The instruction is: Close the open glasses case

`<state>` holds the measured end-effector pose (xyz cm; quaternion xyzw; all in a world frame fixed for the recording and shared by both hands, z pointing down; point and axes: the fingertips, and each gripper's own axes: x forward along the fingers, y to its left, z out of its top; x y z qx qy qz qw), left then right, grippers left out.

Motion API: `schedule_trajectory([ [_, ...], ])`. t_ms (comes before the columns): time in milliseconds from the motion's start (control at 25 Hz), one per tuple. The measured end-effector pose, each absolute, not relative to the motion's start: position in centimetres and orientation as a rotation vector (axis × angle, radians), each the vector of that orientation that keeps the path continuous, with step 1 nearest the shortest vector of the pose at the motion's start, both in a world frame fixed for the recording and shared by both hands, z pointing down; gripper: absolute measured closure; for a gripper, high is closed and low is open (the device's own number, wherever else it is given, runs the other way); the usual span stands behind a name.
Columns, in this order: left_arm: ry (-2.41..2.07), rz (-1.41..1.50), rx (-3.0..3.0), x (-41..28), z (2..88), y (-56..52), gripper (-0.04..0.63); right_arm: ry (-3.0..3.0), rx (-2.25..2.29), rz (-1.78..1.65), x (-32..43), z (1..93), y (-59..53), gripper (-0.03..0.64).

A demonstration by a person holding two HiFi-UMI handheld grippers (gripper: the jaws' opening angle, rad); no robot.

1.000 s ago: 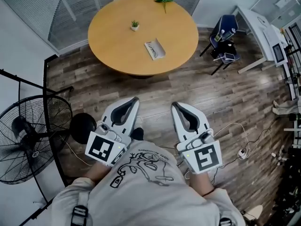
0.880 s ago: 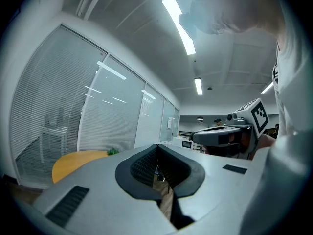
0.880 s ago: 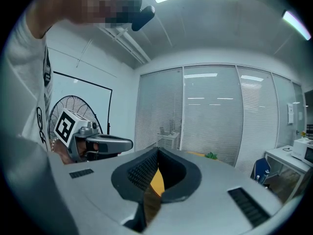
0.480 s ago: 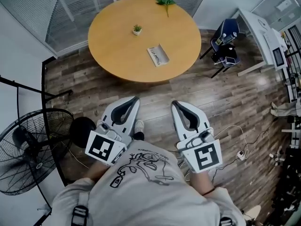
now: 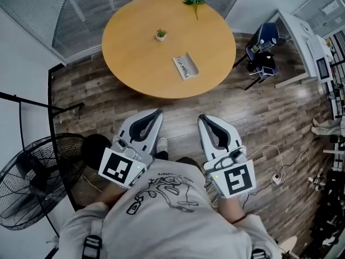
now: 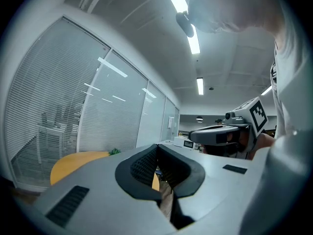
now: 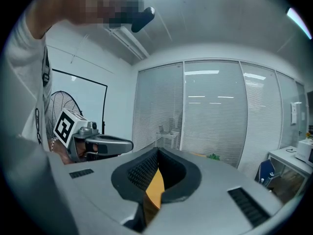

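Nearest the camera in the head view is the person's pale printed shirt (image 5: 167, 209), with both tools held low in front of it, side by side and apart from each other.

The left gripper (image 5: 157, 113) has its 2 jaws brought together at the tips. Its own view (image 6: 157, 146) shows the dark ribbed pads meeting at the front, with only an empty hollow behind them and nothing caught in it. The right gripper (image 5: 202, 117) stands the same way: in the right gripper view (image 7: 157, 151) the pads touch at the tips and hold nothing, and the orange tabletop shows through the gap behind.

Both tools hang over the dark wood-plank floor (image 5: 259, 117). A standing fan (image 5: 32, 182) is at the left, and a white cable (image 5: 277, 176) lies on the floor at the right.

Farther off stands the round orange table (image 5: 135, 74). The glasses case (image 5: 185, 67) lies open on it, toward the near right part of the top, well apart from both grippers; a pair of glasses seems to lie in it. Beyond it is 1 small potted plant (image 5: 161, 34), and a green sprig (image 5: 193, 0) lies at the far edge. A blue chair (image 5: 264, 45) stands right of the table.
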<state>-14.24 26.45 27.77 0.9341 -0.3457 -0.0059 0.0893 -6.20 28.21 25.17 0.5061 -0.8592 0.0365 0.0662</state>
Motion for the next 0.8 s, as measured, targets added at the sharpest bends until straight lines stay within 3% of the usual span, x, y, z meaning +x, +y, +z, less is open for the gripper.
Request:
schedule_trajectory([
  [800,-0.996,-0.002,2.779,-12.6,28.5,23.1,0.575,-2.569,1.58,0.123,-4.0,25.9,24.7,0.609],
])
